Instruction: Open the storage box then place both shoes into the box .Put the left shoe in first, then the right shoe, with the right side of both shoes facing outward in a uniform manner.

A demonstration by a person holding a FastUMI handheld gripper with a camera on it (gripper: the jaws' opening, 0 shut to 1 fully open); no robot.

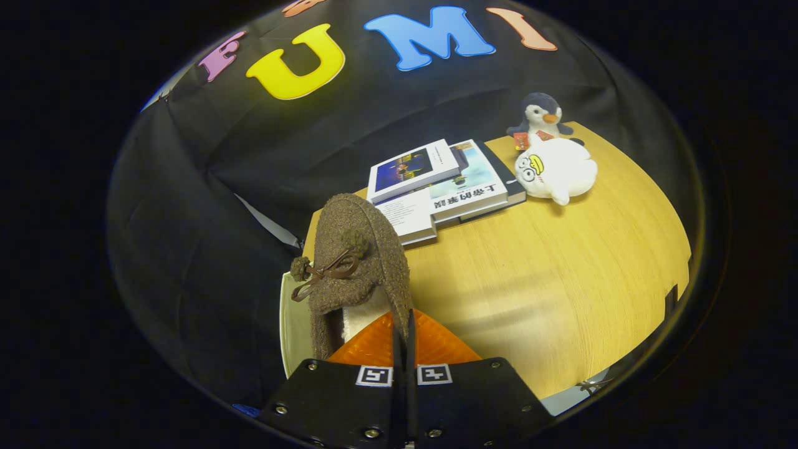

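Wooden table; tool pinching fuzzy shoe.

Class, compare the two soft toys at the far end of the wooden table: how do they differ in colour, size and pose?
The penguin toy is dark grey with a white face and orange beak; the white plush is almost wholly white. The penguin toy looks smaller and stands upright; the white plush lies on its side in front of it. Both sit beyond the gripper, whose fingers are closed on a brown shoe.

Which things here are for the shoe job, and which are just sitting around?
For the job: the gripper, its fingers pinched shut on the brown fuzzy shoe.

Just lying about: the books, the white plush toy, and the penguin toy on the wooden table.
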